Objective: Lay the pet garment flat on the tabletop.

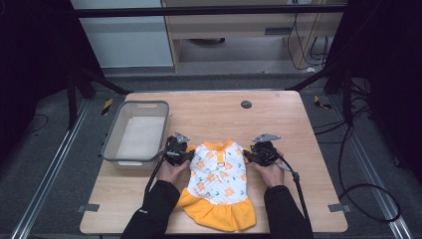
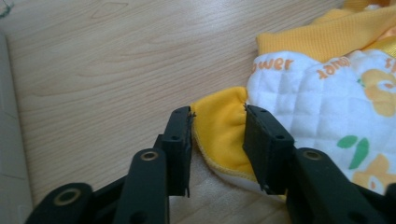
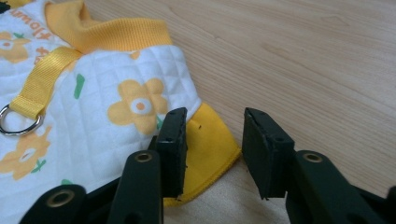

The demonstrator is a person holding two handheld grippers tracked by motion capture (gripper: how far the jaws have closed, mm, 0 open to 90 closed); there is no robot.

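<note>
A small quilted white dress (image 1: 219, 179) with orange flowers, a yellow collar and a yellow frill lies flat on the wooden table (image 1: 288, 119). My left gripper (image 1: 191, 156) is down at its left sleeve, my right gripper (image 1: 248, 156) at its right sleeve. In the left gripper view the yellow sleeve (image 2: 219, 133) lies flat between the jaws of the left gripper (image 2: 218, 116), spanning the gap without being pinched. In the right gripper view the other yellow sleeve (image 3: 208, 140) sits against the left jaw of the right gripper (image 3: 215, 116), with bare wood before the right jaw.
A grey plastic bin (image 1: 112, 144) stands at the table's left edge, close to my left hand. A small black round disc (image 1: 246, 104) sits near the far edge. A yellow strap with a metal ring (image 3: 16, 122) lies on the dress's chest.
</note>
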